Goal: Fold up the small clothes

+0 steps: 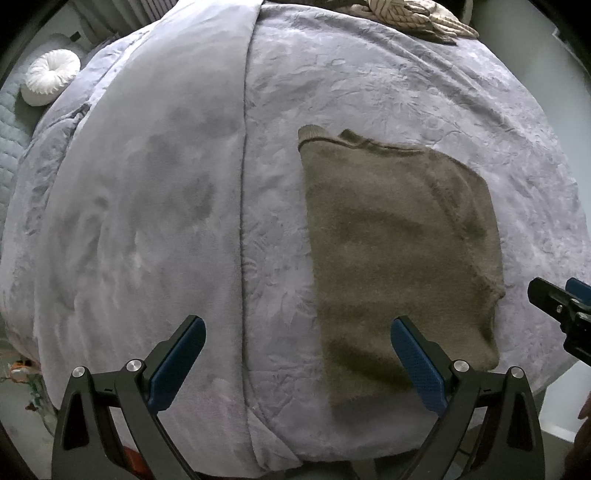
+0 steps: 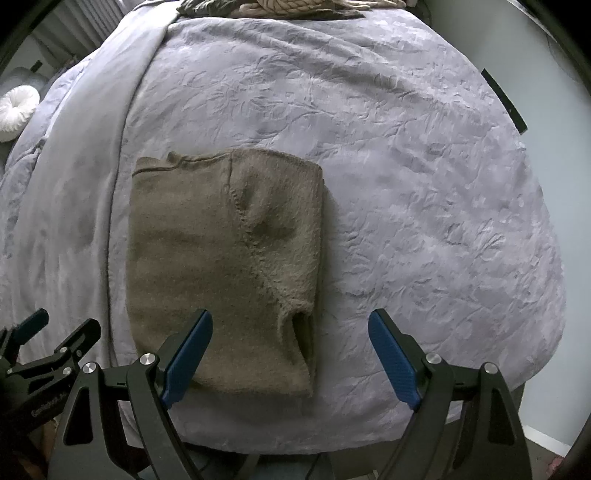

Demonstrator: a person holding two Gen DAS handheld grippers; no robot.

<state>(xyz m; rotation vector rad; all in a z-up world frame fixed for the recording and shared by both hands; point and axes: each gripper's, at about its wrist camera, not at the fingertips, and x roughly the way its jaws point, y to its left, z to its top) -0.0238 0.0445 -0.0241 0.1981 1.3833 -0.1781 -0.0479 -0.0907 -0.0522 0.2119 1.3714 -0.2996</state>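
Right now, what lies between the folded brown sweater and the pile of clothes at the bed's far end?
Only bare lavender blanket separates the sweater from the pile; the right wrist view shows this best.

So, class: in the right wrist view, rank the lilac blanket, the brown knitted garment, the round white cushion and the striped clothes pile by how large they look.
1. lilac blanket
2. brown knitted garment
3 and 4. Striped clothes pile and round white cushion: unsure, since both are cut off at the picture's edges and far from the camera.
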